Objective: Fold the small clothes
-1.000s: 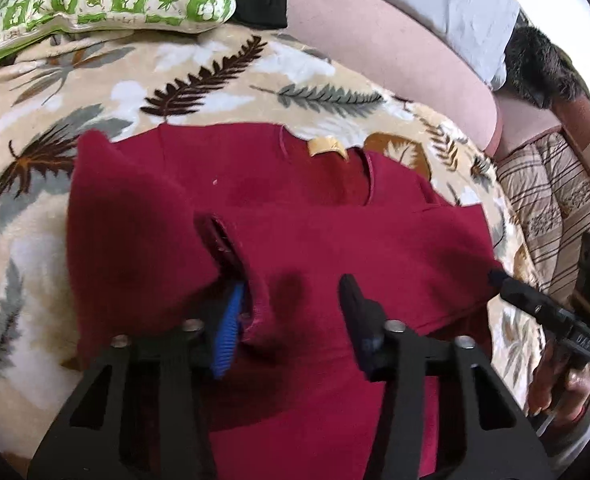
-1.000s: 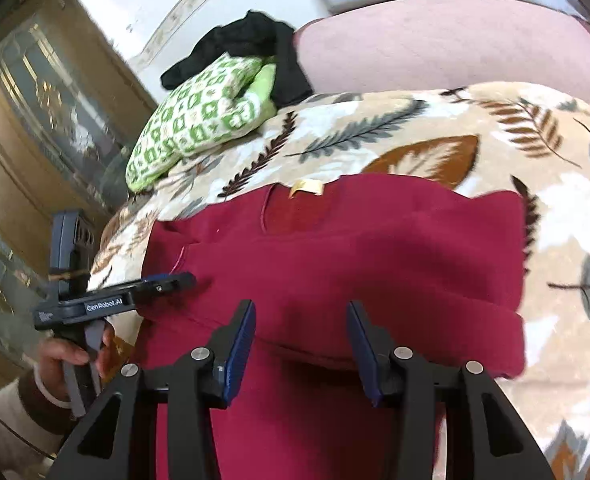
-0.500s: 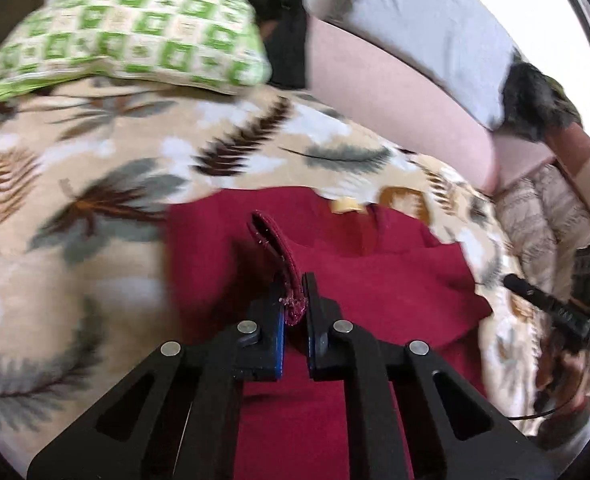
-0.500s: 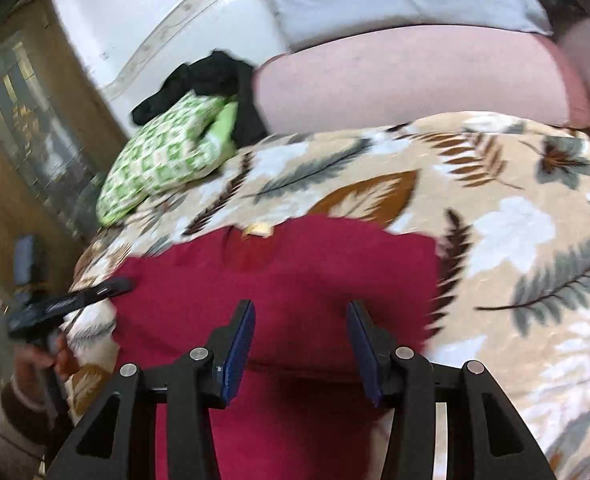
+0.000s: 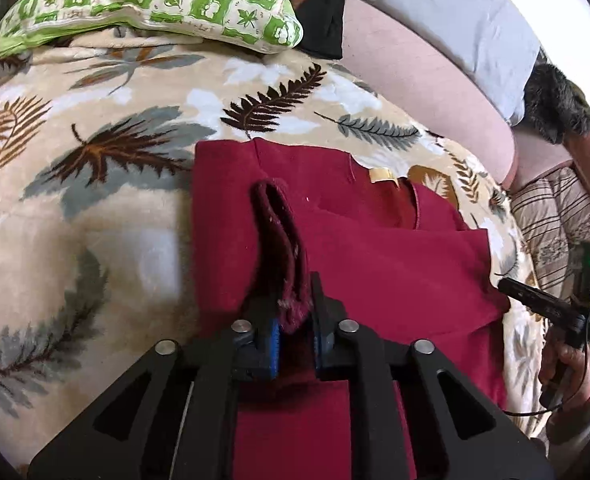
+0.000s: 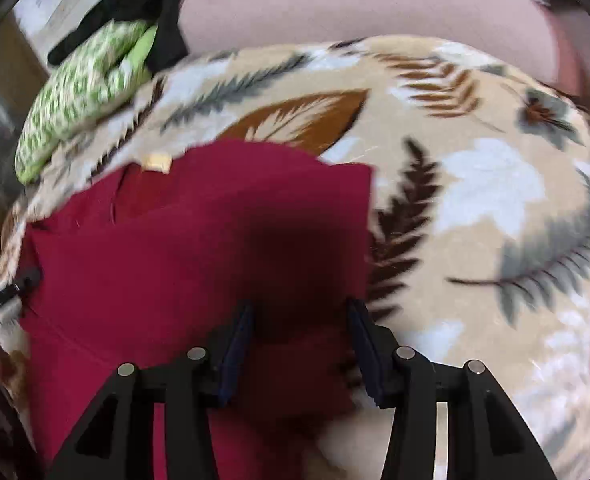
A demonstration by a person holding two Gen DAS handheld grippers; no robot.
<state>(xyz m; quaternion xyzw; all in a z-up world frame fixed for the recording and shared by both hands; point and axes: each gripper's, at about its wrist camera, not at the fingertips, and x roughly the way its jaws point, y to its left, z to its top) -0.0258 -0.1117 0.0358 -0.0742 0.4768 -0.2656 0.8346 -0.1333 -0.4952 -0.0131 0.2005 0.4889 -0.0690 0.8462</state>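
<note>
Red fabric fills the centre of both views: the shirt (image 5: 375, 264) lies flat on the leaf-print blanket (image 5: 95, 240), collar and tag toward the pink bolster (image 5: 415, 76), hem toward me. Its long axis runs away from both tools, collar far and hem near.

Left tool (image 5: 295, 340): I have its pads on a raised ridge of sleeve cloth (image 5: 279, 240) at the shirt's left side. The jaws are easing apart, yet the ridge stands pinched between them and the pads press on it. The tool points steeply down, and the folded body of the shirt lies directly to its right. I judge the coming move to be a carry of this sleeve inward across the body, so the left hand is the nearer and working one.

Right tool (image 6: 299, 340): jaws apart, nothing between them. It hovers over the shirt's right edge in a blurred view, pointing steeply down, with bare blanket just to its right. The shirt's right side appears already folded inward, with a straight edge.

A green pillow (image 5: 147, 0) lies well clear beyond the collar.
</note>
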